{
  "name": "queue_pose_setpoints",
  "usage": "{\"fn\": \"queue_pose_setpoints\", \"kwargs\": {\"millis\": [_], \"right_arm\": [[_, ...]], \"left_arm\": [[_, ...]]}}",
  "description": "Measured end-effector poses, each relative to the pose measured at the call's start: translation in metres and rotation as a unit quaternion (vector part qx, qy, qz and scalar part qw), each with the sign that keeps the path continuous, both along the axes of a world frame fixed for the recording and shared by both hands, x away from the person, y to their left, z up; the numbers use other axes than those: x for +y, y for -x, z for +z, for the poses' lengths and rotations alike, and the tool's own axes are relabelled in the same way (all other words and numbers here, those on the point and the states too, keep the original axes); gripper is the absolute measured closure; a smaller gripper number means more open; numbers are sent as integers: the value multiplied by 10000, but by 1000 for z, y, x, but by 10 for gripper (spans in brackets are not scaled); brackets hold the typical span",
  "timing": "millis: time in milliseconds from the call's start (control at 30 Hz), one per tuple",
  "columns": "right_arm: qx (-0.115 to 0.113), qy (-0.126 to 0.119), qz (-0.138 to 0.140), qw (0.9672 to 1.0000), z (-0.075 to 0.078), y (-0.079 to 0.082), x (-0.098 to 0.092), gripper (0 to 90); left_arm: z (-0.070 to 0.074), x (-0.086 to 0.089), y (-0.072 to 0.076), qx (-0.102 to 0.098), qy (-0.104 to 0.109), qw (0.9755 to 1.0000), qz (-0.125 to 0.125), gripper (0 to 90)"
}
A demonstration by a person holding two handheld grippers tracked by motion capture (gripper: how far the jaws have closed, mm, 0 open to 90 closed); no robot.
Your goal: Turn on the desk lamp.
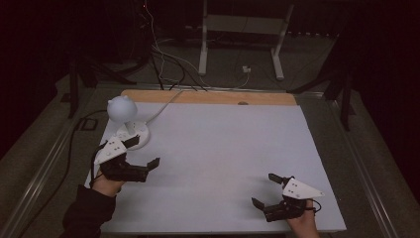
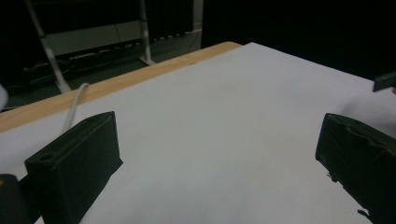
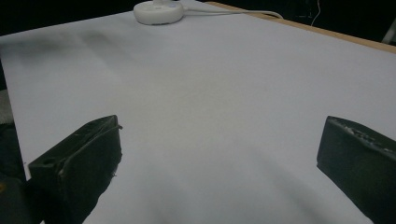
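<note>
A small white desk lamp point(image 1: 124, 115) with a round head stands on its disc base at the sheet's far left corner; its base point(image 3: 158, 11) sits at the top of the right gripper view. Just in front of the lamp, my left gripper point(image 1: 144, 152) rests low over the white sheet point(image 1: 223, 148), jaws wide apart and nothing between them point(image 2: 217, 158). At the near right, my right gripper point(image 1: 266, 190) is open too, empty, pointing left across the sheet point(image 3: 219, 158).
The lamp's white cable point(image 1: 166, 104) runs off the far edge over a wooden strip point(image 1: 208, 97). Beyond the table are floor cables and a white metal stand point(image 1: 242, 34). Dark rails flank the table on both sides.
</note>
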State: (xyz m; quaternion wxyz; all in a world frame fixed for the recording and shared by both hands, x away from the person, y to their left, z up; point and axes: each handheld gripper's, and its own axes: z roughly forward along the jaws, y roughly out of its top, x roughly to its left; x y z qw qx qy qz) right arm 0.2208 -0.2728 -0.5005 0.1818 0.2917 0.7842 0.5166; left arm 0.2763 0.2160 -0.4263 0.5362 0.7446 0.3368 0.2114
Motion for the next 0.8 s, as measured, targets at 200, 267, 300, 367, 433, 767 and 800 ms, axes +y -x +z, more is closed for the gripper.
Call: {"fn": "queue_pose_setpoints", "kwargs": {"millis": [200, 267, 300, 367, 433, 767, 800], "right_arm": [[41, -53, 5, 10000, 0, 0, 0, 0], [52, -65, -1, 10000, 0, 0, 0, 0], [53, -55, 3, 10000, 0, 0, 0, 0], [45, -46, 9, 10000, 0, 0, 0, 0], [79, -55, 19, 10000, 0, 0, 0, 0], [87, -36, 51, 9999, 0, 0, 1, 0], [88, -35, 51, 9999, 0, 0, 1, 0]], "left_arm": [[-5, 12, -16, 239, 102, 9985, 482, 4], [-7, 14, -20, 293, 82, 9972, 688, 5], [-8, 16, -22, 314, 97, 9967, 742, 5], [-9, 18, -26, 360, 59, 9952, 910, 5], [-11, 21, -29, 406, 80, 9938, 1034, 5], [-24, 30, -45, 765, -1, 9845, 1580, 5], [-26, 31, -46, 819, -46, 9838, 1595, 5]]}}
